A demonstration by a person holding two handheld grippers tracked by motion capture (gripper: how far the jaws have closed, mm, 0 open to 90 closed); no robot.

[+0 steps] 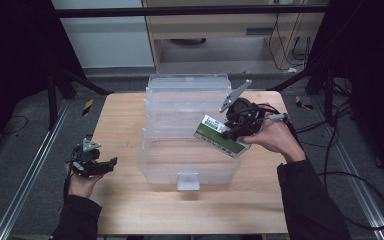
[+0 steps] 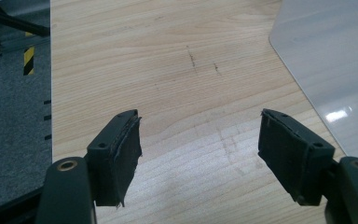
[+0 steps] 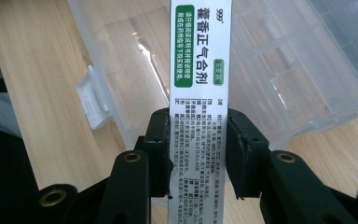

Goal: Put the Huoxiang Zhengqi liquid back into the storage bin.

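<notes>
A clear plastic storage box (image 1: 152, 165) stands open in the middle of the wooden table (image 1: 125, 125), its lid tipped back. My right gripper (image 1: 232, 131) is shut on a long white and green medicine carton (image 1: 221, 136) and holds it tilted above the right side of the box. In the right gripper view the carton (image 3: 200, 56) runs up between both jaws, over the box (image 3: 307, 79). My left gripper (image 1: 111, 164) rests low at the table's left front, open, with nothing between its pads (image 2: 126, 149). Bare wood lies under my left gripper (image 2: 198, 144).
A white latch tab (image 1: 188, 181) sticks out from the box's front wall. The box corner (image 2: 326, 60) shows at upper right in the left gripper view. Metal rails (image 1: 25, 175) run along the floor on both sides, and cables (image 1: 350, 180) trail at the right.
</notes>
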